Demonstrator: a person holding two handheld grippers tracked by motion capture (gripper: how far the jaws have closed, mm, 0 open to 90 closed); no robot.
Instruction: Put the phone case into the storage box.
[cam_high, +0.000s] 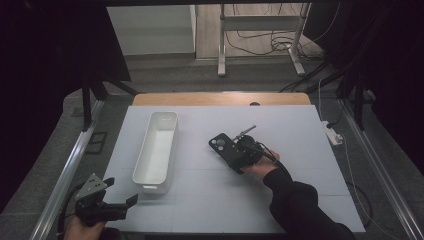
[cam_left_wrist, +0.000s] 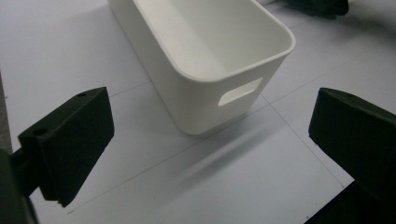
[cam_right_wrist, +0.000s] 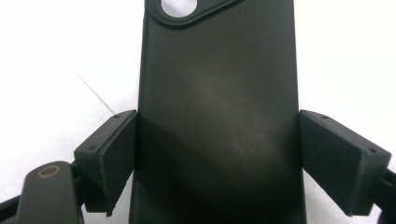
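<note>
A black phone case (cam_high: 220, 144) with a camera cut-out lies just right of the middle of the white table top. My right gripper (cam_high: 231, 152) is shut on its lower part. In the right gripper view the two jaws press flat against both long edges of the case (cam_right_wrist: 219, 84), with the gripper (cam_right_wrist: 217, 154) centred on it. A long white plastic bin (cam_high: 150, 186) stands empty to the left, lengthwise away from me. My left gripper (cam_high: 121, 191) hovers open near the front left corner. Its jaws point at the bin's near end wall (cam_left_wrist: 205, 102), the gripper (cam_left_wrist: 212, 154) short of it and holding nothing.
A white mat (cam_high: 300, 190) covers the wooden table, whose far edge (cam_high: 220, 98) shows bare. A white power strip (cam_high: 334, 134) lies on the floor off the right side. Metal stand legs (cam_high: 221, 65) and cables sit beyond the table.
</note>
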